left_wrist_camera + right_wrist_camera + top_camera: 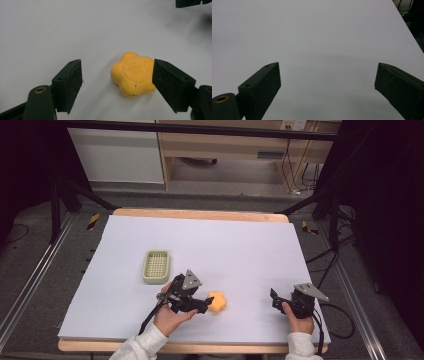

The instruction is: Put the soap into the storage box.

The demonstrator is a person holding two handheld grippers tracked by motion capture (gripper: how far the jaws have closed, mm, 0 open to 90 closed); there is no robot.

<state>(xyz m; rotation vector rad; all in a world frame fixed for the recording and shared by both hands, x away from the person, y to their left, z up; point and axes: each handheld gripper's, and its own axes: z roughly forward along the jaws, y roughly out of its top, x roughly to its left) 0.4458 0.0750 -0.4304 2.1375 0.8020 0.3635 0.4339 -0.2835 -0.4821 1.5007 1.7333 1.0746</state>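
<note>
**Flower-shaped yellow soap between spread jaws**

Flower-shaped yellow soap bar (133, 75) lying flat on the white tabletop (230, 245), embossed face up, near the table's front edge and a little left of centre. Placed right of and slightly nearer than the pale green ribbed soap dish (156, 266), clearly apart from it. In the left gripper view, seen between the two black jaws, off-centre: just beside or touching the right-hand pad, well clear of the left-hand pad, so not clamped. Left gripper (206, 303) held low over the table, just left of the soap, jaws spread wide around it and gripping nothing; grey three-cornered plate on top, white sleeve behind. Right gripper (274, 298) well to the right of the soap, near the table's front right corner, jaws likewise wide apart with bare white tabletop between them, holding nothing. Wooden table edge visible beyond the white surface.
</note>
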